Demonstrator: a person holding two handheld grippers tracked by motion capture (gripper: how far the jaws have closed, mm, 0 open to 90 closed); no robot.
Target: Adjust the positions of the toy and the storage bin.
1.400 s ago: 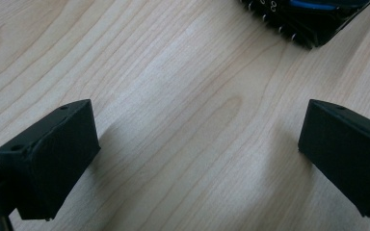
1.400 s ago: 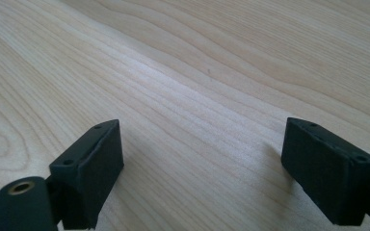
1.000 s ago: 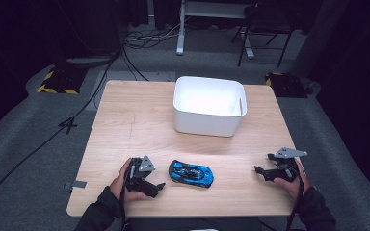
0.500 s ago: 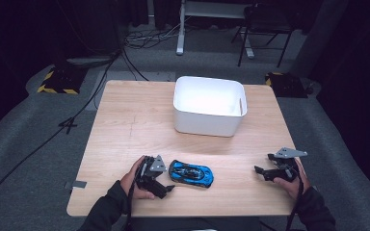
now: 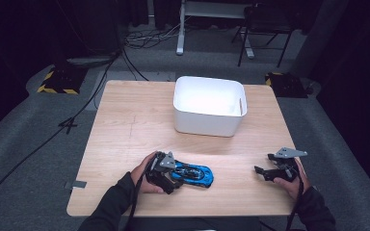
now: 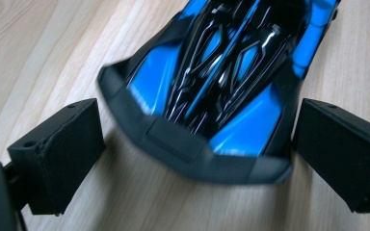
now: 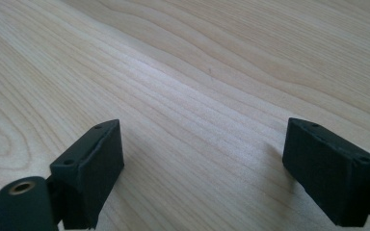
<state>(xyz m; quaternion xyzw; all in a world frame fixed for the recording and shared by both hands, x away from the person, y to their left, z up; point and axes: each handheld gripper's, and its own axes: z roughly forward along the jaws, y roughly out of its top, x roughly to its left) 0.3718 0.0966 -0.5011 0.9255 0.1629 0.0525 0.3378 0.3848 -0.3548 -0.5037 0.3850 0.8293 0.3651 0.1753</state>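
Between the jaws of the left gripper [image 6: 195, 159] sits one end of the toy car [image 6: 221, 82]; jaws spread wide, one pad on each flank of the bumper, not clamped. The pad on the right of the left gripper view looks just beside or touching the body; the other stands apart, bare wood between.

Car's long axis runs straight away from this gripper, roughly in line with its reach. From the high view the car [image 5: 192, 174] lies on the near part of the table [image 5: 125, 125], lengthwise left to right, extending rightward from the left gripper [image 5: 166, 171]. Left hand [image 5: 142, 175] is clearly the nearer one.

Car: glossy blue body, black ribbed panel down the middle, dark grey bumper at the near end. Slight blur; cannot tell front from rear.

Right gripper [image 5: 265, 172] rests well apart near the table's right edge, jaws wide, nothing between them but wood [image 7: 197, 120].

White bin [image 5: 209, 122] stands past the car, toward the far side, looks empty.

Judgement: closing across the car's width is the likely next move.
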